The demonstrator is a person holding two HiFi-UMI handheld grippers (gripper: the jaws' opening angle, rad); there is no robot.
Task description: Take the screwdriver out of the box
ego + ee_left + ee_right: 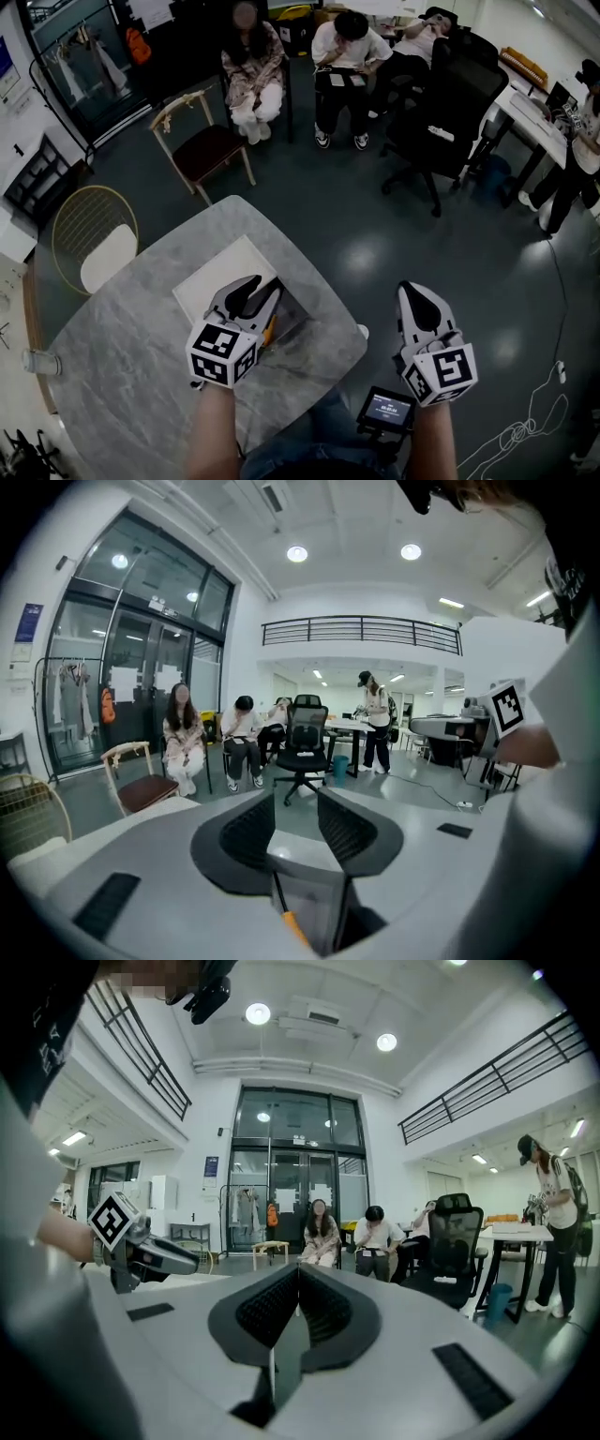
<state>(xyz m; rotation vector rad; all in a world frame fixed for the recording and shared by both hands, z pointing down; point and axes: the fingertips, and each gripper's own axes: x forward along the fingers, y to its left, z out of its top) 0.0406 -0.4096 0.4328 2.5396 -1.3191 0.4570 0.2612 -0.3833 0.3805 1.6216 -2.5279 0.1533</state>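
Observation:
On the marble table [131, 375] lies a white panel [220, 277], and beside it an open grey box [298, 319]. My left gripper [265, 282] hovers over that box, its jaws apart. The screwdriver's orange handle [270, 328] peeks out beside the gripper's right finger. In the left gripper view a thin dark shaft leads down to the orange handle [294, 928] below the open left gripper [295, 803], with the pale box wall [305, 853] behind. My right gripper [409, 289] hangs shut and empty over the floor, right of the table; the right gripper [298, 1271] has its pads pressed together.
The table's right edge [352, 323] runs between the two grippers. A small screen device [387, 409] sits at the person's waist. A gold wire chair [89, 234], a wooden chair [202, 145] and a black office chair [441, 112] stand beyond, with seated people [342, 56].

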